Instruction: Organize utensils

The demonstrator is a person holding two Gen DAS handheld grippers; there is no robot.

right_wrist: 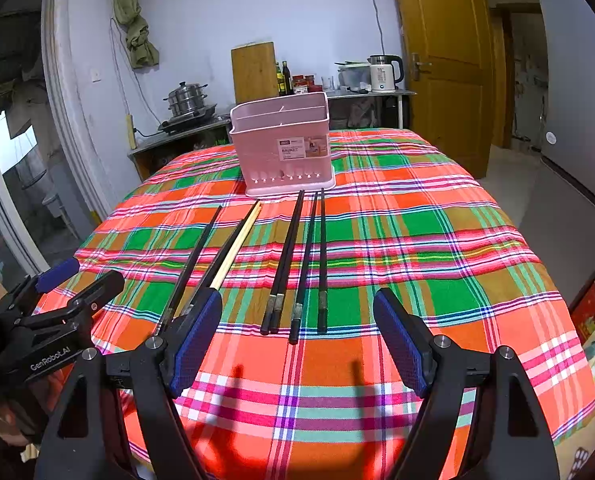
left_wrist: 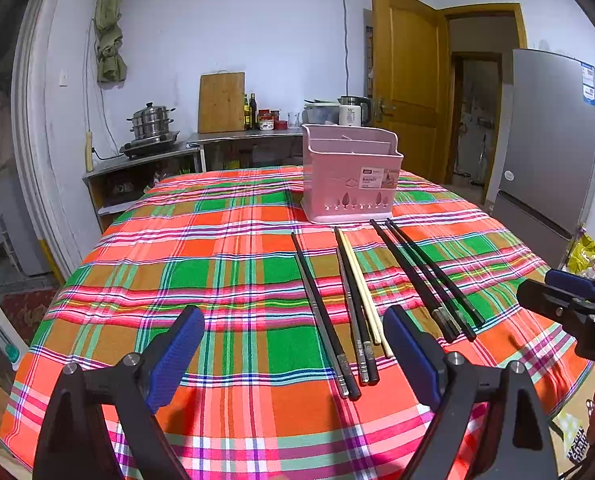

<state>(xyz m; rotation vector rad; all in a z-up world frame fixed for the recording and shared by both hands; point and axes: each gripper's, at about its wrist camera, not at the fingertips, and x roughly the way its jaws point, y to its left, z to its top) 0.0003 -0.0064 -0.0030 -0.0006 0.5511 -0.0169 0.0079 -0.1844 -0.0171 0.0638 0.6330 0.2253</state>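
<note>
A round table under a bright plaid cloth (left_wrist: 225, 248) fills both views. A pink utensil holder (left_wrist: 351, 174) stands upright toward the far side of the table. In front of it lie several chopsticks (right_wrist: 281, 268), side by side and flat on the cloth: mostly black, one pale wooden. The left gripper (left_wrist: 293, 356) and the right gripper (right_wrist: 297, 332) hover above the near edge, both with fingers spread wide, holding nothing.

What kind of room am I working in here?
Most likely a home kitchen with a dining table: a steamer pot on a burner, a cutting board against the wall, an electric kettle and a fridge beside the plaid-covered table.
</note>
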